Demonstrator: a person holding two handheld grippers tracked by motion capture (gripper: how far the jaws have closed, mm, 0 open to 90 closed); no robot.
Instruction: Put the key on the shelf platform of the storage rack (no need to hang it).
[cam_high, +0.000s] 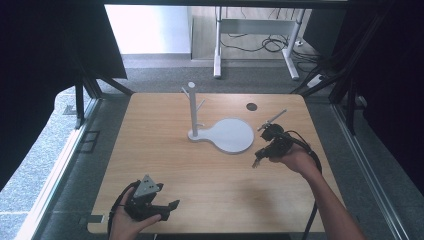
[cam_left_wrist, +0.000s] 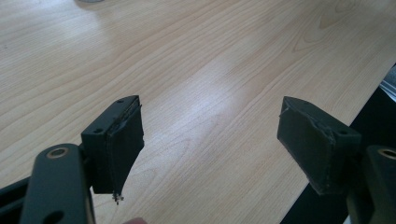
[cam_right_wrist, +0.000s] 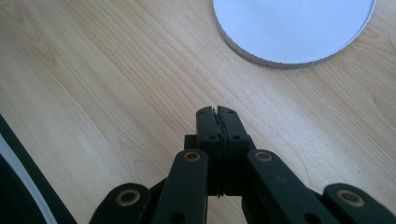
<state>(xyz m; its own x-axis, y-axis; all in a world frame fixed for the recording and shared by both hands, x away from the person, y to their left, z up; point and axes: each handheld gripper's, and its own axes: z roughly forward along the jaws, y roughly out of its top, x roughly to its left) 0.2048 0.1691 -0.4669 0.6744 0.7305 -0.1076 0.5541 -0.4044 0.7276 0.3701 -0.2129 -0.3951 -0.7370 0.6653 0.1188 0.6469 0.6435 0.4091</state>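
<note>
A white stand rises from the middle of the wooden table (cam_high: 165, 165): an upright post (cam_high: 192, 107) with short pegs, joined to a flat round plate (cam_high: 231, 135). My right gripper (cam_high: 257, 161) hovers just right of that plate, held in a hand and pointing down toward the table. In the right gripper view, the right gripper (cam_right_wrist: 217, 112) has its jaws pressed together with nothing between them, and the plate's rim (cam_right_wrist: 261, 58) lies just ahead. My left gripper (cam_high: 169, 209) rests at the near left edge. Seen from the left gripper view, the left gripper (cam_left_wrist: 210, 140) is wide open over bare wood.
A dark round hole (cam_high: 251, 106) sits in the tabletop at the back right. Black frame bars flank the table on both sides. A white desk frame (cam_high: 217, 55) with cables stands on the floor beyond the far edge.
</note>
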